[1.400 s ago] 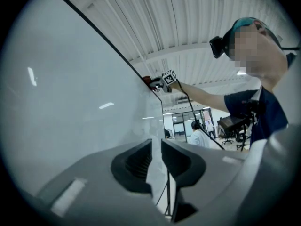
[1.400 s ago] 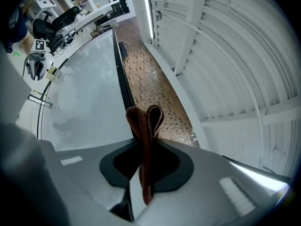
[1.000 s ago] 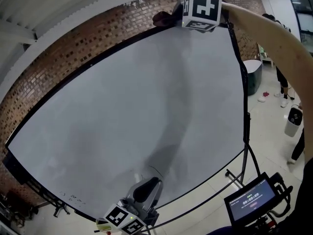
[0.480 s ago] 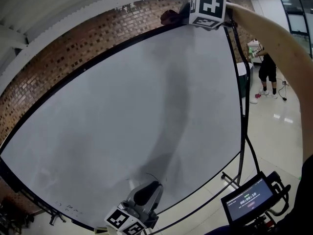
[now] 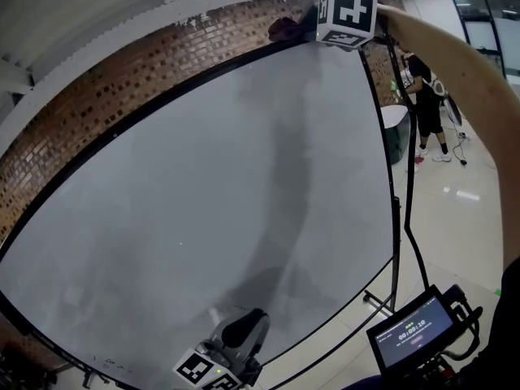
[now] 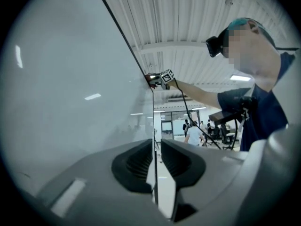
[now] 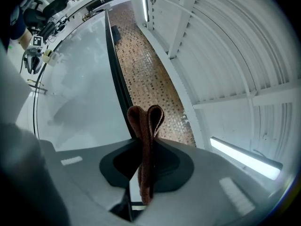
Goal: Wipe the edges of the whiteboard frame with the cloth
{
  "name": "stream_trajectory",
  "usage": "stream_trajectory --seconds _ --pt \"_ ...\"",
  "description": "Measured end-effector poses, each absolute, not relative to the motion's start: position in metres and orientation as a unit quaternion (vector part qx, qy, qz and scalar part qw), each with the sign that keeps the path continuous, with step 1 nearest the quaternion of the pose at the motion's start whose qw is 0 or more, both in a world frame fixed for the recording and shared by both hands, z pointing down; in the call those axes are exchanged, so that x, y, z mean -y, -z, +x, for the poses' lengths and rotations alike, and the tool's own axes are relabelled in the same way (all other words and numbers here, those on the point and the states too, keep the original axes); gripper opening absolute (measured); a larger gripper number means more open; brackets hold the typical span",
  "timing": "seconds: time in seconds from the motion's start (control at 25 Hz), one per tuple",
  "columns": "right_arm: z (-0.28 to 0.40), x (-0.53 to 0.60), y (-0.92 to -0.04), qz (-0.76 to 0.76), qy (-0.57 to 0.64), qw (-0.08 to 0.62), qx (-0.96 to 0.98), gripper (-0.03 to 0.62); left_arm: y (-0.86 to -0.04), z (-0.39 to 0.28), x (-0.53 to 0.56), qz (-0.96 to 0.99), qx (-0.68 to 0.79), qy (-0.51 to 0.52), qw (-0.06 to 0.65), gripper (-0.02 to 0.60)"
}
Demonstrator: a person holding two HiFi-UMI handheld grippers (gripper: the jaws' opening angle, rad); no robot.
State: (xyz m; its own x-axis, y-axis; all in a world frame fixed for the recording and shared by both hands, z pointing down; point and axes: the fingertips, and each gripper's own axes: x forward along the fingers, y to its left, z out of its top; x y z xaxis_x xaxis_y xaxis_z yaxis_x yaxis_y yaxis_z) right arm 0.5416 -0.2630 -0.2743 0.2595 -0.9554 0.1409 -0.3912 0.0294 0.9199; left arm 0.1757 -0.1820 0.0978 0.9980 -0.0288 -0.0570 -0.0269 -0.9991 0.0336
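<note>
The right gripper (image 7: 146, 149) is clamped on a folded brown cloth (image 7: 146, 124), which rests against the top edge of the frame (image 7: 117, 79) (near the upper right corner). Low down, the left gripper (image 6: 156, 157) straddles the frame, its jaws slightly apart and seemingly not pinching it.

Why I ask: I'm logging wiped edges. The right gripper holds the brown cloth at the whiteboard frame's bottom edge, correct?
Not the bottom. The right gripper holds the brown cloth at the whiteboard frame's top edge, near its right corner; the head view shows it.
</note>
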Motion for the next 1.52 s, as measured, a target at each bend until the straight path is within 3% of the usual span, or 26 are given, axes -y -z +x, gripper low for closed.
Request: stream_trajectory --seconds 0.32,0.52,0.84,1.0,1.24,1.4,1.52 --pt "0.521 0.261 0.313 0.6 0.303 0.499 0.546 0.058 -0.057 0.187 0.159 0.999 0.015 0.025 0.029 0.057" --pt "0.509 0.263 0.312 0.582 0.302 0.547 0.52 0.058 -0.056 0.186 0.157 0.999 0.013 0.034 0.027 0.057" --pt "0.6 0.226 0.343 0.592 0.286 0.529 0.536 0.058 -0.028 0.25 0.117 0.998 0.041 0.011 0.039 0.057" --pt "0.601 0.23 0.327 0.616 0.266 0.466 0.576 0.058 -0.041 0.249 0.129 0.999 0.034 0.01 0.032 0.057" --pt "0.492 0.263 0.309 0.623 0.236 0.286 0.689 0.058 -0.063 0.193 0.157 0.999 0.025 0.028 0.02 0.057" --pt "0.547 0.241 0.275 0.607 0.175 0.117 0.767 0.058 -0.059 0.245 0.137 1.0 0.026 -0.005 -0.007 0.057" --pt "0.602 0.222 0.255 0.594 0.154 0.053 0.788 0.058 -0.05 0.291 0.112 0.999 0.02 -0.037 -0.018 0.057"
